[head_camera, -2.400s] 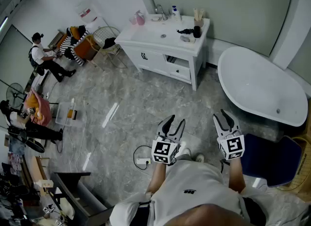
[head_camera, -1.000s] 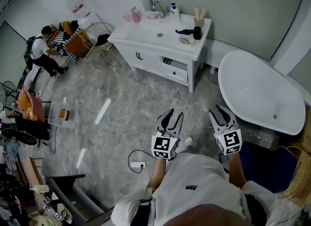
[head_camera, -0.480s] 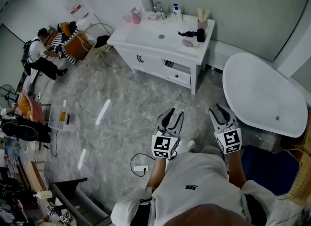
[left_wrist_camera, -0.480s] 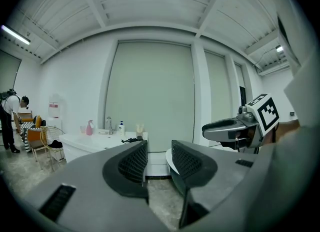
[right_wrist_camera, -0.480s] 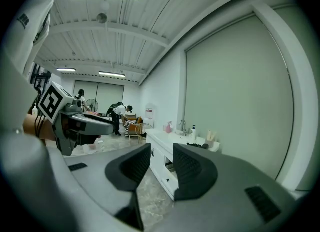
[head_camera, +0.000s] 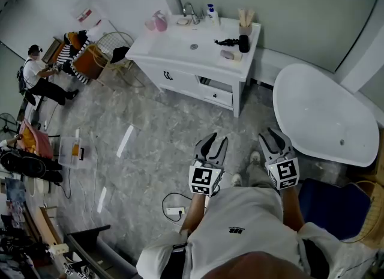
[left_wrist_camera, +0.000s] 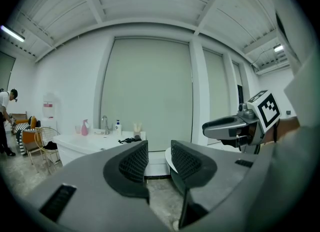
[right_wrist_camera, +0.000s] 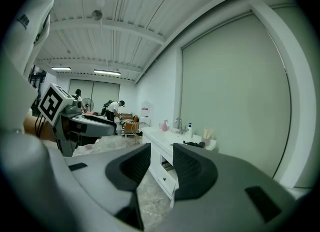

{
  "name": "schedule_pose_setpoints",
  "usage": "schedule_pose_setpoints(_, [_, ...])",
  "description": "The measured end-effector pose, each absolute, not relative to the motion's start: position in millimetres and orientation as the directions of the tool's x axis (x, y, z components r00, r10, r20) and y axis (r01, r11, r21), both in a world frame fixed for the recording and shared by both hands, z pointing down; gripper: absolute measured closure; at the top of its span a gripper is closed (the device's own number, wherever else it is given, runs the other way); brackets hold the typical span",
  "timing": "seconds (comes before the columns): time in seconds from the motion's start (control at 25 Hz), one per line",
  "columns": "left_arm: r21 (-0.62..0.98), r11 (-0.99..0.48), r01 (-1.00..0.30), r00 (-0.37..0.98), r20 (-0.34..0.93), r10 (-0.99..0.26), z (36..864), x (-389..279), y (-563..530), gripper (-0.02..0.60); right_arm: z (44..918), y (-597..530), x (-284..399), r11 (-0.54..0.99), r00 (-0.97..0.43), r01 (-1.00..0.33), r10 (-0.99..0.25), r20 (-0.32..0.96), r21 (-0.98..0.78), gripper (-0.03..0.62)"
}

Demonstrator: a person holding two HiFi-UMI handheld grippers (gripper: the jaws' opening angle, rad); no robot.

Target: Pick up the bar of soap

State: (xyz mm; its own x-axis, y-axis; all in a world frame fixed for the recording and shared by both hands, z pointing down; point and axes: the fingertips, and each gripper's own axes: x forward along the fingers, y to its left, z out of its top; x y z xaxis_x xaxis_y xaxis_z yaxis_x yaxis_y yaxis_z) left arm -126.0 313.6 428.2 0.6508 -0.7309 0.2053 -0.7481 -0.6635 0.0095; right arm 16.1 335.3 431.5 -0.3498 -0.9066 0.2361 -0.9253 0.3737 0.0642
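A small pale bar that looks like the soap (head_camera: pixel 227 55) lies on the right end of the white vanity (head_camera: pixel 165 42), beside a black cup (head_camera: pixel 243 43). Both grippers hang in front of my chest, far from the vanity, above the marble floor. My left gripper (head_camera: pixel 213 142) has its jaws closing, a narrow gap still showing and nothing between them (left_wrist_camera: pixel 159 158). My right gripper (head_camera: pixel 270 135) is open by a similar narrow gap and is empty (right_wrist_camera: pixel 161 162). In the gripper views the vanity (left_wrist_camera: pixel 82 142) (right_wrist_camera: pixel 162 138) is in sight, but the soap is too small to make out.
A white bathtub (head_camera: pixel 324 113) stands right of the vanity. A faucet (head_camera: pixel 191 12), a pink bottle (head_camera: pixel 159 21) and a pump bottle (head_camera: pixel 210 11) line the counter's back. A power strip with cable (head_camera: pixel 175 210) lies by my feet. A person (head_camera: pixel 37 81) sits far left by a wire chair (head_camera: pixel 119 48).
The view has drifted a little, so the vanity sits slightly further left. Both grippers stay in front of my chest, and the left jaws look slightly narrower.
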Motion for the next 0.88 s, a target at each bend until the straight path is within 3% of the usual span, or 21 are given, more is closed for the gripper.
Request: schedule_pose_setpoints(0.88, [0.022,-0.607,-0.795,0.595,0.227,-0.771,438,-85,175,0.431,446,195,52,0.445,-0.422,-0.895,-0.868,0.261,0.034,0.445])
